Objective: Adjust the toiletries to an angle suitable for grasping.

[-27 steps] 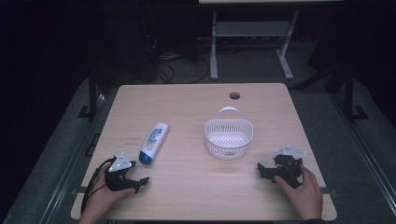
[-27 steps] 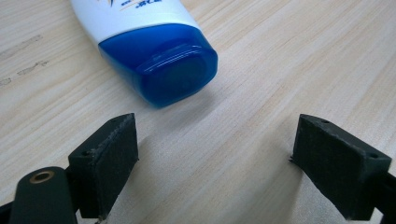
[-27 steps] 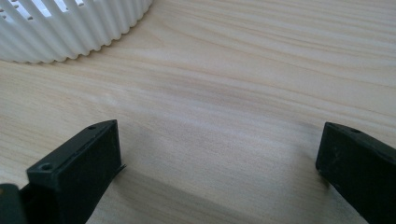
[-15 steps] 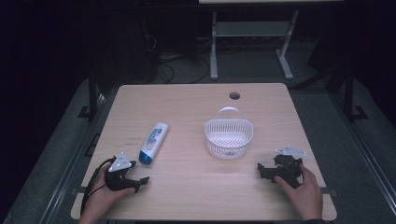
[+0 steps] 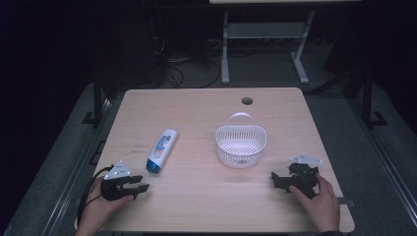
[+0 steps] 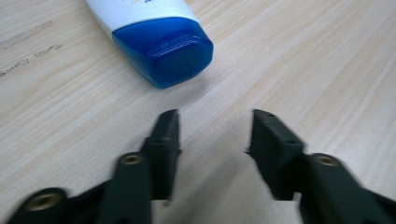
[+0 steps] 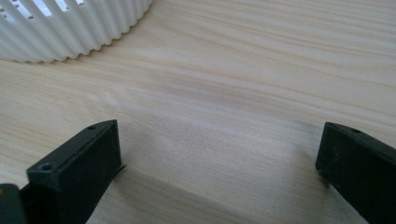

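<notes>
While it lies flat, the white tube (image 5: 161, 151) shows a blue cap.

Bare tabletop (image 5: 196, 196) between bottle (image 5: 162, 150) and basket (image 5: 241, 145).

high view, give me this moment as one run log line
left gripper: open, empty, near tube cap | right gripper: open, empty, near basket | tube: lying on table

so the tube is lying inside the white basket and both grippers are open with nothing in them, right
Not quite. The tube lies on the table, left of the basket and apart from it, as the high view shows. The rest holds: the left hand-held gripper and the right hand-held gripper are both open with nothing in them.
</notes>
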`<act>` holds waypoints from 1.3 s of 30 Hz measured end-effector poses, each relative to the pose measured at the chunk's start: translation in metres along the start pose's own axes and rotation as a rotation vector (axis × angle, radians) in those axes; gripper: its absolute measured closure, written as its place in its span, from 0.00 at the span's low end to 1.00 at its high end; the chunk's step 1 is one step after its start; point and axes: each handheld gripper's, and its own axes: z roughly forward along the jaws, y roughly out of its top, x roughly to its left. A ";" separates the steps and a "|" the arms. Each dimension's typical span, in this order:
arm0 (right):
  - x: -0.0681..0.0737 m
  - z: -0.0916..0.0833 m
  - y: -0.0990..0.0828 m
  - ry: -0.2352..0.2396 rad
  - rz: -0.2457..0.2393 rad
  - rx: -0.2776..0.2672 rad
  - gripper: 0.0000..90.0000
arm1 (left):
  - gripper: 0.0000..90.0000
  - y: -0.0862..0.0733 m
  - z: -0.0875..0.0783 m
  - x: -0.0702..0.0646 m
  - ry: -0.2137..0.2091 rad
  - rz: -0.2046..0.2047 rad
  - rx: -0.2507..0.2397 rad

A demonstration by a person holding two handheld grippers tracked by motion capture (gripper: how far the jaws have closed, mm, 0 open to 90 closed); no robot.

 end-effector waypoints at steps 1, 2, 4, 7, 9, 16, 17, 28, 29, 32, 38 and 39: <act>0.000 0.000 0.000 0.000 0.000 0.000 0.00 | 0.72 0.001 -0.002 0.000 -0.008 -0.001 -0.001; 0.000 0.000 0.000 0.000 0.002 0.000 0.00 | 0.82 0.002 -0.004 -0.001 -0.013 -0.003 -0.007; 0.000 0.000 0.000 0.000 0.002 0.000 0.00 | 0.92 0.004 -0.007 -0.002 -0.024 -0.006 -0.015; 0.000 0.000 0.000 0.000 0.001 0.000 0.00 | 1.00 0.010 -0.010 -0.004 -0.047 -0.005 -0.033; 0.000 0.000 0.000 0.000 0.001 0.000 0.00 | 1.00 0.013 -0.009 -0.006 -0.055 -0.002 -0.028; 0.000 0.000 0.000 0.001 0.000 0.000 0.00 | 1.00 0.028 -0.003 -0.013 -0.094 0.015 -0.047; 0.000 0.000 -0.001 0.001 0.000 0.000 0.00 | 1.00 0.032 -0.001 -0.014 -0.097 0.014 -0.055; 0.000 -0.001 -0.001 0.001 -0.002 -0.001 0.00 | 1.00 0.062 0.020 -0.020 -0.128 0.051 -0.070; 0.000 -0.001 -0.001 0.001 -0.002 -0.001 0.00 | 1.00 0.064 0.023 -0.020 -0.134 0.050 -0.073; 0.000 -0.001 -0.001 0.001 -0.002 -0.001 0.00 | 1.00 0.070 0.029 -0.020 -0.134 0.051 -0.075; 0.000 -0.001 -0.001 0.001 -0.002 -0.001 0.00 | 1.00 0.078 0.044 -0.019 -0.117 0.057 -0.067; 0.000 -0.001 -0.001 0.001 -0.002 -0.001 0.00 | 1.00 0.078 0.046 -0.018 -0.116 0.058 -0.065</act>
